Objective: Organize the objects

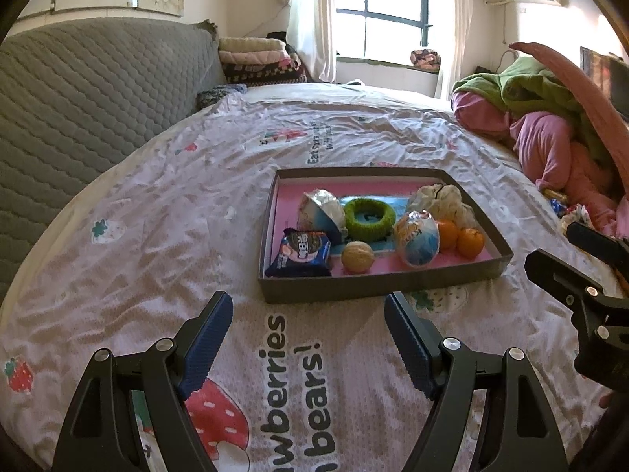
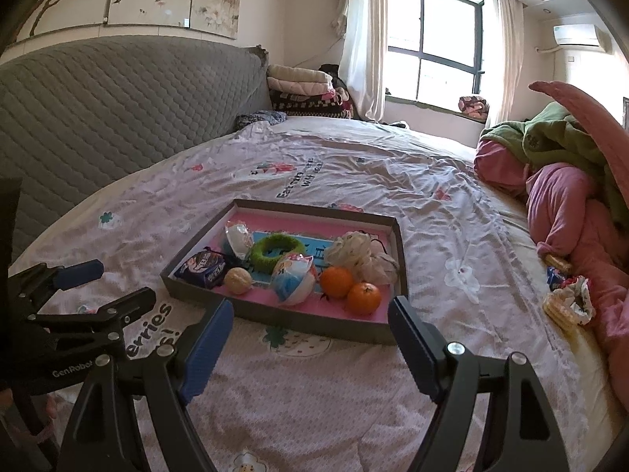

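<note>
A shallow dark box with a pink floor lies on the bed. In it are a blue snack packet, a walnut, a green ring, two foil-topped cups, two oranges and a white mesh puff. My left gripper is open and empty, just in front of the box. My right gripper is open and empty at the box's near edge.
The bedsheet is printed with strawberries. A grey quilted headboard stands at left. A heap of pink and green bedding lies at right, with small snack items beside it. Folded blankets sit by the window.
</note>
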The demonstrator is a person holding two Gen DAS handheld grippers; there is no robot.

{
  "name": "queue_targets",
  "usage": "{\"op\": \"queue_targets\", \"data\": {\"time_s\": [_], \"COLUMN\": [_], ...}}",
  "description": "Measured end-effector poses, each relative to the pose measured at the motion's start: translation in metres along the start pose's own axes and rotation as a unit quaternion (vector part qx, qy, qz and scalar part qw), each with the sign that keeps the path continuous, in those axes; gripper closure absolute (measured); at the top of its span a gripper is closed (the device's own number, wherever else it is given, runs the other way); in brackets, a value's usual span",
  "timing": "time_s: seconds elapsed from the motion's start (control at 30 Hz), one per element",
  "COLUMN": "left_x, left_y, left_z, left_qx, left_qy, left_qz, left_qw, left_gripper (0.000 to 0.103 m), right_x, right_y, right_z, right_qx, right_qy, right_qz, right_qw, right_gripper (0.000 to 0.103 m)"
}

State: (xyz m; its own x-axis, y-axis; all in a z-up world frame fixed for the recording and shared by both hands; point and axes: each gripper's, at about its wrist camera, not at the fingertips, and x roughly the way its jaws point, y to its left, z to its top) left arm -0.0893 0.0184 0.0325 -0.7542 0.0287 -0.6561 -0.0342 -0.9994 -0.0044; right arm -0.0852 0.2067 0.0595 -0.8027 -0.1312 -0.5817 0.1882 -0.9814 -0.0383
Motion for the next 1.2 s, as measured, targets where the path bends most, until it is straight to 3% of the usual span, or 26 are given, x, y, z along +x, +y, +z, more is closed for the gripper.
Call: {"op": "queue_targets", "data": {"time_s": [0.7,1.2], "left_x": [0.001,0.006], "left_y": [-0.006,-0.003], "left_z": [-0.032,-0.052], "left_qx": [0.007,0.006], "left_qy": [0.042,0.053], "left_qz": [-0.014,-0.004], "left_qw": [0.9990,0.9986], "left_gripper": [0.022,0.022], "right_x": [0.004,0.013], "right_y": [0.004,0.001], "right_z": [-0.035,-0.061], "right_qx": [0.017,0.042], "right_qy": [0.036,0.063], "right_qz": [-0.010,-0.013], "right_qw": [0.999,0.997], "right_gripper": [0.022,0.022]}}
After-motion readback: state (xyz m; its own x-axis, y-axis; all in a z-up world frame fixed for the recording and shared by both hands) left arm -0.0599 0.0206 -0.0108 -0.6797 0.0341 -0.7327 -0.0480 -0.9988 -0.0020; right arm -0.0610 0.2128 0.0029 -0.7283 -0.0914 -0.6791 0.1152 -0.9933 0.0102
